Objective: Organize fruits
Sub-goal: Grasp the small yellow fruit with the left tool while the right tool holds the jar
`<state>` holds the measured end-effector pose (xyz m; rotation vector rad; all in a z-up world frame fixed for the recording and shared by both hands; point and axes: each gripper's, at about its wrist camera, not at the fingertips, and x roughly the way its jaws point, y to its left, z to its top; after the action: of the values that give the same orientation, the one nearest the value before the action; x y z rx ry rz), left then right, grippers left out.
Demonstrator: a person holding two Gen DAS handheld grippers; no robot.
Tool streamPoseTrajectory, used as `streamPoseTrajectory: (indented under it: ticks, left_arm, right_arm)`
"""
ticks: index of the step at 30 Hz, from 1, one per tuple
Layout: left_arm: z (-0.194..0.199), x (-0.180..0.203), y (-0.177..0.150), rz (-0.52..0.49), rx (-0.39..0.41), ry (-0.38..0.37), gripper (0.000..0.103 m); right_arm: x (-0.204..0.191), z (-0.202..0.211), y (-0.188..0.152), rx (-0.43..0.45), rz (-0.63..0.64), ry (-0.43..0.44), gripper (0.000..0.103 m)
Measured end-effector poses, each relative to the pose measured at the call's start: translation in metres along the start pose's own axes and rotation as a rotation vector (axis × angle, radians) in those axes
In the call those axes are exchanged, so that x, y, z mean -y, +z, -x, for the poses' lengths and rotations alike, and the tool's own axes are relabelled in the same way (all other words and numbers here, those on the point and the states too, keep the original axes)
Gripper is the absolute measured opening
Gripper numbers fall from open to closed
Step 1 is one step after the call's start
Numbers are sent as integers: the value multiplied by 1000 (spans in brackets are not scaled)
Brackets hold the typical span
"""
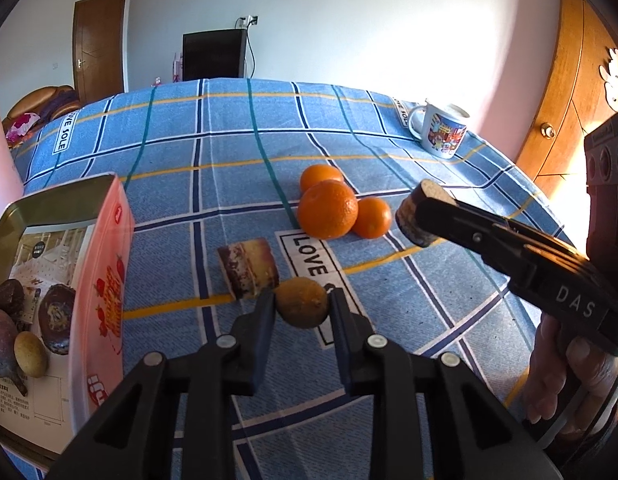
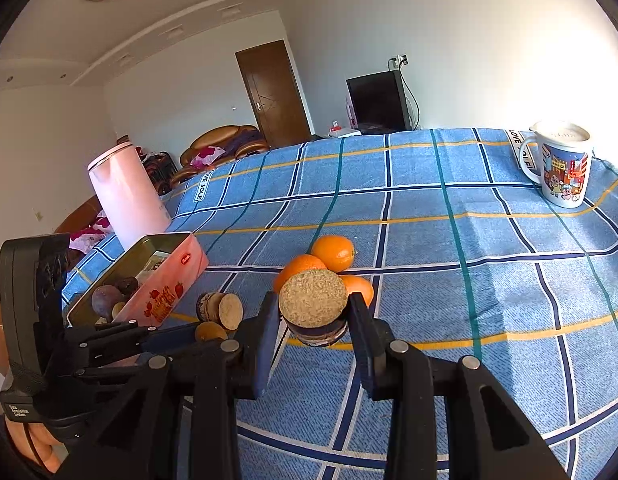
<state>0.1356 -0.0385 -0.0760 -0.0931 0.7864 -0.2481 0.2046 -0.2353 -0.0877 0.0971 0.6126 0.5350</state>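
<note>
Left gripper (image 1: 301, 312) sat narrowed around a small brownish-yellow round fruit (image 1: 301, 307) on the blue plaid-clothed table (image 1: 389, 312); couldn't tell if actually pinching. Right gripper (image 2: 313, 312) clamped on a round layered cake slice with crumbly top (image 2: 313, 304), held above the cloth. Probably best squeezed gently, lifted straight, then swung left to the open pink tin box (image 1: 97, 280). Readable: "LOVE SOLE" on cloth, "DAS" on right gripper.

Tin box (image 1: 101, 216) cut by left edge
</note>
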Motion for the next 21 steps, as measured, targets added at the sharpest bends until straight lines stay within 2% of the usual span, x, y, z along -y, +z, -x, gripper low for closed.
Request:
streamPoseTrajectory:
  ticks: [3,10,21]
  left_arm:
    - [-2,3,-8,0,-1,-10,29]
    - [9,12,-10,-46,66,20,29]
    - [28,13,-14,-45,183,39,29]
  right_arm:
    - [1,2,0,13,-4,6,36]
    - [0,7,0,35,0,16,36]
    - [-6,17,-1,91,31,18,36]
